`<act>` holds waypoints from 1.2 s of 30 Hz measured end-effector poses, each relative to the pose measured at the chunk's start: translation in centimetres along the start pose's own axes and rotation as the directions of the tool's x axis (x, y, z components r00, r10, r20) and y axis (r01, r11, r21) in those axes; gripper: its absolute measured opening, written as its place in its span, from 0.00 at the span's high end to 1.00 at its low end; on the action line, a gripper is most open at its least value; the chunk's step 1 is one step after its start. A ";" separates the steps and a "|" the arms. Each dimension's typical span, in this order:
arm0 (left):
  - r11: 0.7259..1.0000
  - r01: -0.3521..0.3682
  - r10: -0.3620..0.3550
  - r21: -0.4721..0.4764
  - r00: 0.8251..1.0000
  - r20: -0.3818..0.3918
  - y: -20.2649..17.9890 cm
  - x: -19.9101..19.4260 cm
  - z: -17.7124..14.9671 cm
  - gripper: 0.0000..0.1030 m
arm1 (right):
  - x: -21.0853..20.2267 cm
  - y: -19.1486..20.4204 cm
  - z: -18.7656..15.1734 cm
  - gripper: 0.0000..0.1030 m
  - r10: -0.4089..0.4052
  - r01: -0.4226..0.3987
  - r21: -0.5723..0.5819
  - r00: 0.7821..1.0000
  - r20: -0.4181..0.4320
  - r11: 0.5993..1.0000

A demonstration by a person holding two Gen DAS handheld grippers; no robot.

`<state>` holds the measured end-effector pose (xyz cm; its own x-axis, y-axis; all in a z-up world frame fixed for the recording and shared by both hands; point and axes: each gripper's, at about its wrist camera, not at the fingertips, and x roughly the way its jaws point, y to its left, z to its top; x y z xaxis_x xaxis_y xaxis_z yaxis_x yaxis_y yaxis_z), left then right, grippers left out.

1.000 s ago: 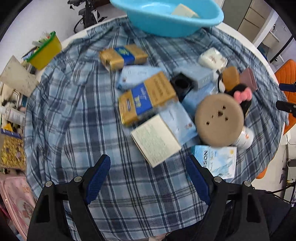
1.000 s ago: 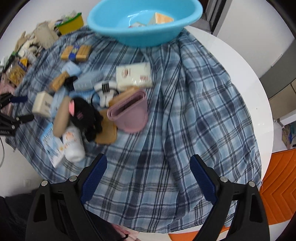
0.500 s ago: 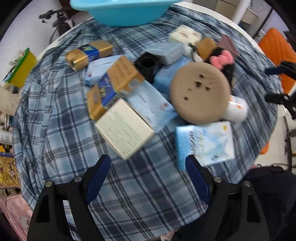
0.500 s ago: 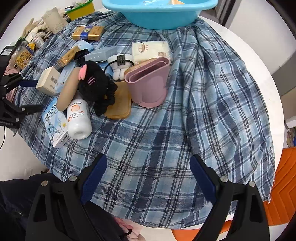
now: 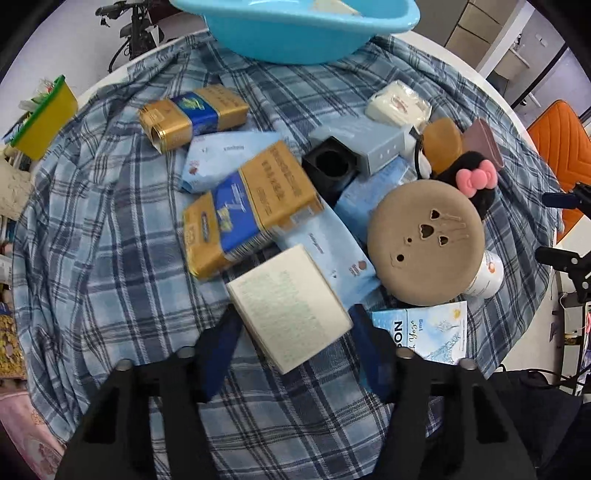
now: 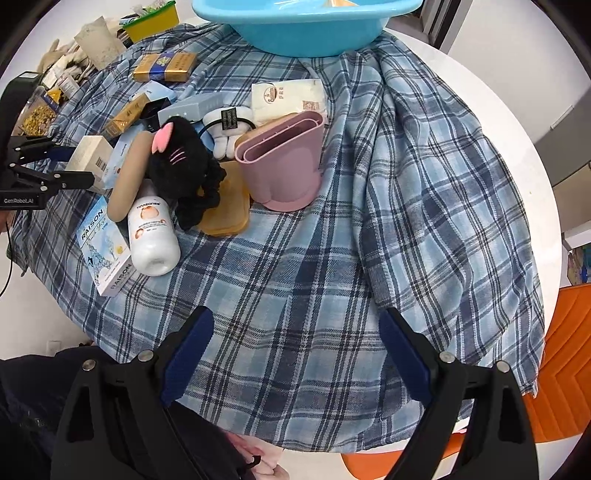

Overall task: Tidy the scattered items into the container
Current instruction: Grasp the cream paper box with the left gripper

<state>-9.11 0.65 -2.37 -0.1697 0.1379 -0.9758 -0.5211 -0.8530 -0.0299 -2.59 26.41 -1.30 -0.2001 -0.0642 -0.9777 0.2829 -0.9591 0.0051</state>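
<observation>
- The left gripper (image 5: 293, 339) has its blue-padded jaws spread to either side of a cream rectangular cardboard box (image 5: 290, 308) printed with fine text too small to read; whether the pads press on it cannot be told
- That box lies flat on the blue plaid woven cloth (image 5: 110, 258), at the near edge of the clutter
- Just beyond it sits a gold foil packet with a blue band (image 5: 251, 208), glossy and crinkled, resting on pale blue soft packs
- To its right lies a round tan cushion with small heart-shaped cut-outs (image 5: 424, 242), and nearer, a light blue carton reading "RAISON" (image 6: 105, 247)
- A smooth white plastic bottle with a peach-coloured label (image 6: 153, 236) lies on its side beside a fuzzy black plush cat with a pink ear (image 6: 183, 166)
- A matte pink plastic holder with two slots (image 6: 284, 162) lies tipped over right of the plush
- The right gripper (image 6: 295, 354) hangs wide open over bare cloth, holding nothing
- The glossy turquoise plastic basin (image 6: 306, 33) stands at the far edge of the table
</observation>
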 end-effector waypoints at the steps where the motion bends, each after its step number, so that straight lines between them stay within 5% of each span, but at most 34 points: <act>1: 1.000 0.007 -0.007 -0.008 1.000 0.002 0.2 0.0 0.2 0.45 | 0.1 0.0 0.0 0.12 0.005 -0.005 0.002 1.000 0.001 1.000; 10: 1.000 -0.015 0.015 0.009 0.999 -0.029 0.8 -0.5 -1.6 0.49 | 0.1 -0.2 -0.3 0.12 0.036 -0.036 0.002 0.999 0.007 0.999; 12: 1.000 -0.013 0.013 -0.006 1.000 -0.024 0.7 -0.3 -1.3 0.43 | 0.3 -0.2 -0.1 0.12 0.042 -0.042 0.006 0.999 0.008 0.999; 14: 1.000 0.008 -0.008 -0.026 1.000 -0.004 0.5 -0.4 -0.9 0.25 | 0.4 -0.1 0.0 0.12 0.043 -0.043 0.004 0.999 0.006 0.999; 25: 1.000 -0.030 0.030 -0.010 0.999 -0.013 -0.2 1.2 0.6 0.24 | -0.2 -1.1 -0.5 0.12 0.039 -0.040 0.022 0.999 0.020 0.999; 27: 0.999 -0.032 0.032 -0.013 0.999 0.006 0.0 1.1 0.5 0.32 | 0.1 -1.3 -0.4 0.12 0.041 -0.041 0.029 0.999 0.015 0.999; 28: 0.998 -0.062 0.063 -0.012 0.998 0.020 0.1 0.8 0.3 0.57 | 0.2 -1.3 -0.4 0.12 0.041 -0.042 0.031 0.999 0.013 0.999; 33: 0.999 -0.021 0.022 -0.031 0.999 0.035 1.5 -1.2 -0.6 0.57 | 0.0 -0.7 -0.2 0.12 0.043 -0.043 0.004 0.999 0.019 0.999; 36: 0.997 -0.068 0.069 -0.024 0.995 0.072 1.8 -2.7 -1.1 0.57 | -0.5 -0.2 0.3 0.12 0.030 -0.029 -0.024 0.999 0.040 0.999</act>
<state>-8.69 -1.84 -0.05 -0.2650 0.1144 -0.9574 -0.4880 -0.8723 0.0309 -2.81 26.54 -0.71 -0.2286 -0.1042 -0.9679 0.3114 -0.9498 0.0287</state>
